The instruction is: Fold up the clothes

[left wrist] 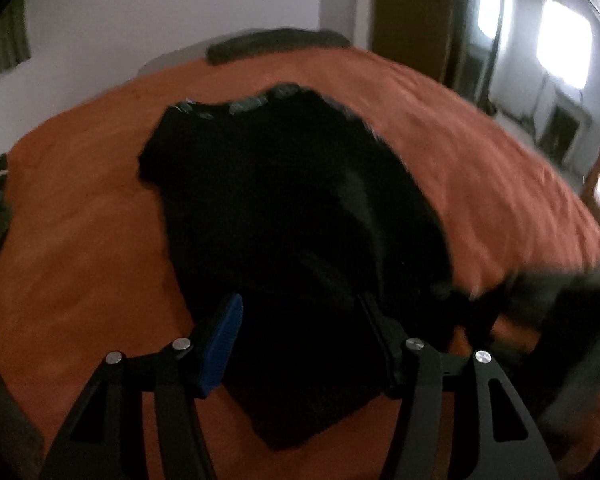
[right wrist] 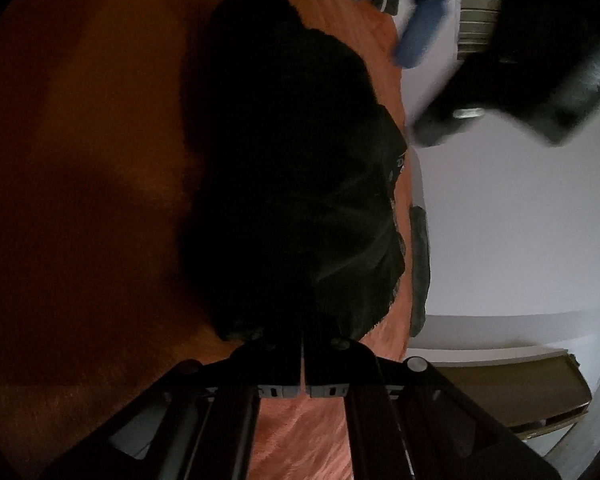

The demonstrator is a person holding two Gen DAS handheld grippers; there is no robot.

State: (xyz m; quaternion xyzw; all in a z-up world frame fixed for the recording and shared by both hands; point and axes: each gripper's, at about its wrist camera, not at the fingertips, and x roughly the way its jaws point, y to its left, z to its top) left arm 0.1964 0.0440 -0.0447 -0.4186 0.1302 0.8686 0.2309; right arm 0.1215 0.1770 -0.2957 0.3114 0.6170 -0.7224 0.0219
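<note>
Black garment point(left wrist: 284, 208) laid flat on orange bedspread point(left wrist: 80, 240) for folding.
R gripper point(right wrist: 303, 344) pinched on its edge, prob. to lift; L gripper point(left wrist: 300, 332) held spread over near hem, nothing gripped.

A black garment point(left wrist: 292, 216), apparently a T-shirt, lies mostly flat on the orange bed point(left wrist: 80, 248), one side folded inward; pale printed trim lines its far edge, and its near end is bunched.
</note>
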